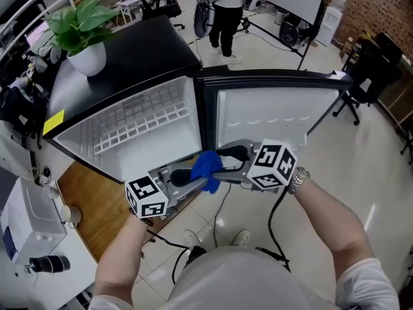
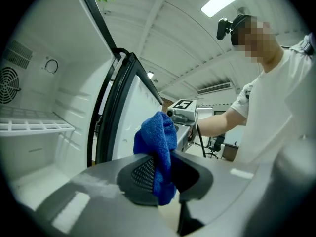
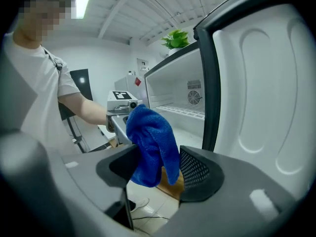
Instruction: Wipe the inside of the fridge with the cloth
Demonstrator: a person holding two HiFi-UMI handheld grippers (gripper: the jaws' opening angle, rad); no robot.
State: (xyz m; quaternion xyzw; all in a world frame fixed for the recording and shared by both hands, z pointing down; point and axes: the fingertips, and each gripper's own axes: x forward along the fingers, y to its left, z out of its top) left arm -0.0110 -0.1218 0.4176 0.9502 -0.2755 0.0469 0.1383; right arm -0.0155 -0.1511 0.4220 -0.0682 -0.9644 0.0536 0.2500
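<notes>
A small fridge (image 1: 84,141) stands open in the head view, its door (image 1: 271,112) swung out to the right. In front of it a blue cloth (image 1: 206,168) hangs between my two grippers, which point at each other. My left gripper (image 1: 197,181) is shut on the cloth (image 2: 157,147), whose folds bulge above the jaws (image 2: 165,174). My right gripper (image 1: 222,163) is open. The cloth (image 3: 150,142) hangs loosely between its jaws (image 3: 155,172), with a gap on the right side. Each gripper's marker cube shows in the other's view: the right gripper (image 2: 182,110) and the left gripper (image 3: 121,102).
A white wire shelf (image 1: 139,124) crosses the fridge interior. A potted plant (image 1: 80,28) sits on the fridge's black top. A white desk (image 1: 39,237) lies at the left, cables (image 1: 219,218) trail on the tiled floor, and a person (image 1: 226,11) stands at the back.
</notes>
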